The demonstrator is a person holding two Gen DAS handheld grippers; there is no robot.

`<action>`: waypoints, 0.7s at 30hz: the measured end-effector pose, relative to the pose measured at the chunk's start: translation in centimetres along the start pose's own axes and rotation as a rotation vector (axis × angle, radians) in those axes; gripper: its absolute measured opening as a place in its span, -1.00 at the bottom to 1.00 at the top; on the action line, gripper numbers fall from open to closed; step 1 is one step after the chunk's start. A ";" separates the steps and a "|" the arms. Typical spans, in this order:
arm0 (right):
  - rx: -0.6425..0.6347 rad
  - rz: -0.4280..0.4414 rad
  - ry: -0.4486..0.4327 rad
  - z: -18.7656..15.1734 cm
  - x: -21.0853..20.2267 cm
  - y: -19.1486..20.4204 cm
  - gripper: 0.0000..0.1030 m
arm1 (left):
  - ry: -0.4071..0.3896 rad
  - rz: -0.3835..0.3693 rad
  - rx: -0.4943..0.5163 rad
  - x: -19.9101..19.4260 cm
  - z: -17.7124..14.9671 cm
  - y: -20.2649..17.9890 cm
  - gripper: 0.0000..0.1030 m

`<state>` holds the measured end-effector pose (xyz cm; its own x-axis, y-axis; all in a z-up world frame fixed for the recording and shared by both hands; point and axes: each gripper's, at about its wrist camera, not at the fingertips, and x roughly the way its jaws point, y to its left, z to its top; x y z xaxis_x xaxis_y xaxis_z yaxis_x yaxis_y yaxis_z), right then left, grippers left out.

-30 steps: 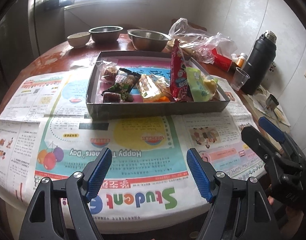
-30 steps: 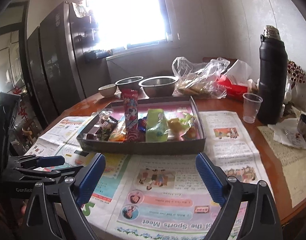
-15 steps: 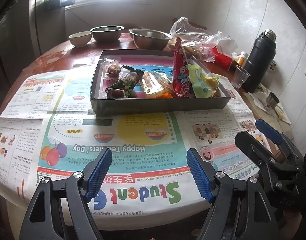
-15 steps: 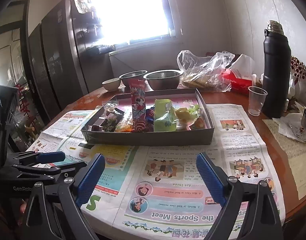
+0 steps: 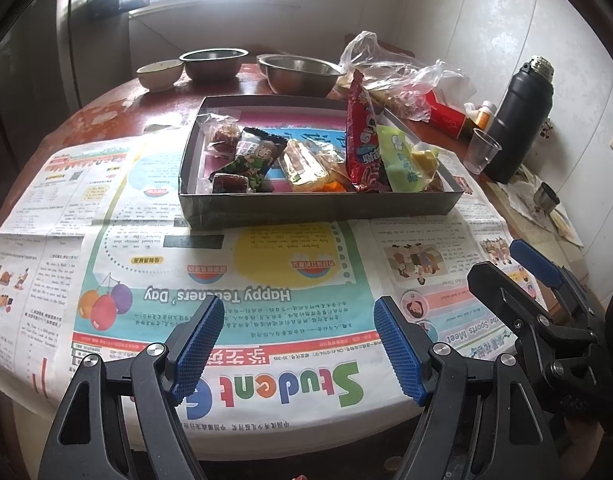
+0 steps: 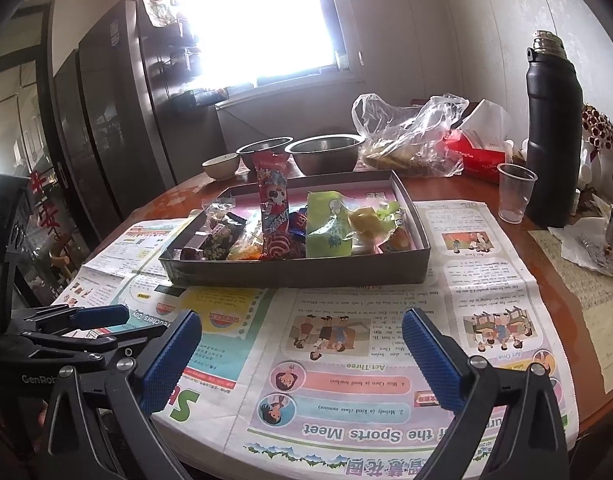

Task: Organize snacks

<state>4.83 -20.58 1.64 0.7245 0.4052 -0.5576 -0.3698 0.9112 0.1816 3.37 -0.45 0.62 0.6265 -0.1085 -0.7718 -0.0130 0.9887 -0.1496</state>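
A dark shallow box [image 5: 318, 208] [image 6: 298, 272] sits on a newspaper in mid-table and holds several snack packets. A tall red packet [image 5: 362, 136] [image 6: 272, 208] stands upright beside a light green packet [image 5: 402, 160] [image 6: 326, 224]. A dark cartoon packet [image 5: 254, 160] lies at the box's left. My left gripper [image 5: 294, 344] is open and empty, over the table's near edge. My right gripper [image 6: 300, 356] is open and empty, also short of the box; it shows at the right in the left wrist view [image 5: 506, 264].
Two steel bowls [image 5: 214, 64] [image 5: 300, 74] and a small ceramic bowl [image 5: 160, 74] stand behind the box. A crumpled plastic bag [image 6: 410, 136], red tissue box [image 6: 474, 156], clear plastic cup [image 6: 516, 192] and black thermos [image 6: 554, 128] stand at the right. Newspaper [image 5: 266, 280] covers the near table.
Both grippers have drawn back a little from the box toward the table's near edge. Both stay open and empty. The snacks have not moved.
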 end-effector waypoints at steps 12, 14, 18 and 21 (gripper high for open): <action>0.009 -0.006 -0.001 -0.1 0.1 -0.3 0.97 | 0.002 0.010 -0.001 -0.1 0.0 0.2 0.53; 0.010 -0.006 0.000 0.0 0.1 -0.3 0.97 | 0.005 0.017 0.003 -0.1 0.0 0.1 0.53; 0.009 -0.005 0.000 0.0 0.1 -0.3 0.97 | 0.005 0.019 0.007 -0.1 0.0 0.0 0.53; 0.009 -0.006 0.000 0.0 0.1 -0.3 0.97 | 0.006 0.024 0.008 -0.1 0.0 0.0 0.53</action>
<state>4.98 -20.84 1.50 0.7265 0.3998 -0.5590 -0.3601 0.9142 0.1858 3.31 -0.44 0.74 0.6217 -0.0856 -0.7786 -0.0217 0.9917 -0.1264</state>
